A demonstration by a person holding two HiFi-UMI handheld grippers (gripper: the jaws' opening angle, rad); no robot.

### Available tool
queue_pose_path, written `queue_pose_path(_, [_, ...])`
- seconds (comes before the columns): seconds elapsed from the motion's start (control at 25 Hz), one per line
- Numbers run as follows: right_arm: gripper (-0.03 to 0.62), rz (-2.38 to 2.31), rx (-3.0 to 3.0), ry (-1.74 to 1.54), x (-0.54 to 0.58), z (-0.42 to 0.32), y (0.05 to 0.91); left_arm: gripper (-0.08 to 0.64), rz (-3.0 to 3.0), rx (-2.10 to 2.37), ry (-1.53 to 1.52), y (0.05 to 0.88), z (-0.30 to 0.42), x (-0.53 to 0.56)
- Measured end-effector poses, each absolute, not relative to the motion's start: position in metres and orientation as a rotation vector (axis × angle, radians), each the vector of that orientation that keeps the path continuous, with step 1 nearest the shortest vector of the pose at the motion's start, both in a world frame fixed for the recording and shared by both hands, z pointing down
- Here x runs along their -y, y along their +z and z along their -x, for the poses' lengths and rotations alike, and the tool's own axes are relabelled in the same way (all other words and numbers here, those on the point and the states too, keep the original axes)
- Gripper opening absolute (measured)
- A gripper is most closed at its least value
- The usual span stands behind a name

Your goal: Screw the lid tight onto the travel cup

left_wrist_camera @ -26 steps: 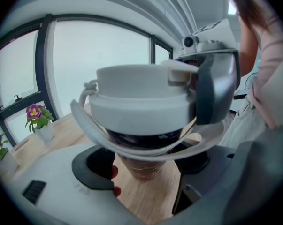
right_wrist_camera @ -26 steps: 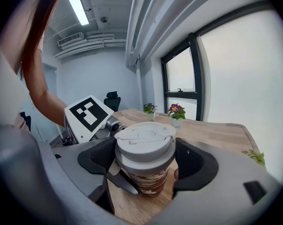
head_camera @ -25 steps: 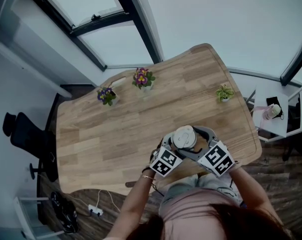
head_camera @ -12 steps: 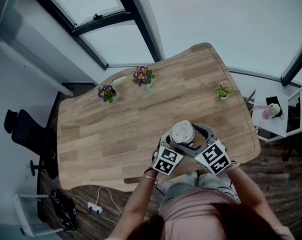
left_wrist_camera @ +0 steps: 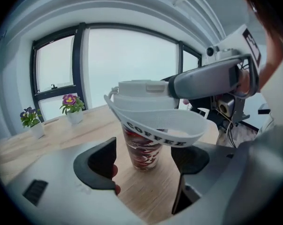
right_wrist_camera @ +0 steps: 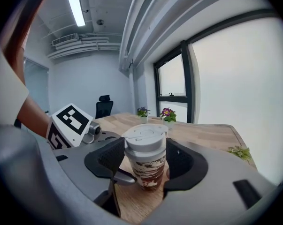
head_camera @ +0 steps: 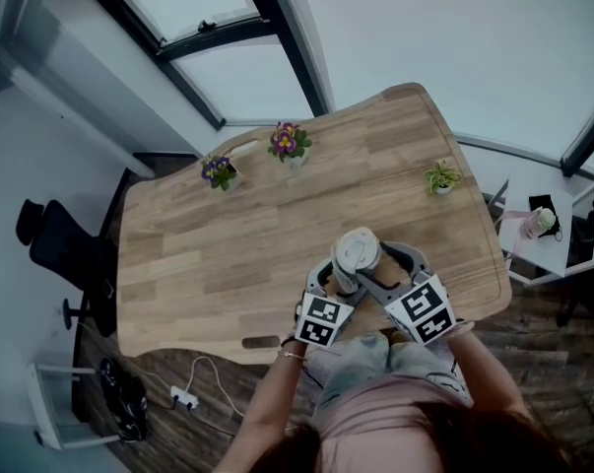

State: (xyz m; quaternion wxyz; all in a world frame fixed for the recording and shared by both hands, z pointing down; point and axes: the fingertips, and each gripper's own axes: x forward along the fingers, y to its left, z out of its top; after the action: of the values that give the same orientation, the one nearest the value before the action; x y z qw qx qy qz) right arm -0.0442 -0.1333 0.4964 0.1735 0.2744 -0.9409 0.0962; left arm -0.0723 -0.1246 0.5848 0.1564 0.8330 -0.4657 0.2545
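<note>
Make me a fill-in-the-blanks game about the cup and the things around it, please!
The travel cup stands on a wooden ____.
The white strap on the cup carries the word ____.
Counted together, the potted plants number ____.
Missing words: table; COFFEE; three.

Pink short-sleeved top point(head_camera: 375, 417) at lower centre of the head view; thin bracelet point(head_camera: 292, 355) on the left wrist. Grey left claw point(left_wrist_camera: 143, 161) and right claw point(right_wrist_camera: 146, 161) with black pads point(left_wrist_camera: 96, 165), each carrying a black-and-white marker cube point(head_camera: 424, 309).
</note>
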Motion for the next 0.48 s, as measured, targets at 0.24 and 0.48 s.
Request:
queue_pose_path(0.24, [0.249,-0.801,2.691,0.327,0.128,0.031,0.496,0.328,-2.329,1.432,0.691,0.580,0.077,0.107])
queue_pose_path(0.48, [0.204,-0.838,2.732,0.409,0.124,0.018,0.492,0.235,-2.254,1.564,0.642,0.567,0.080,0.086])
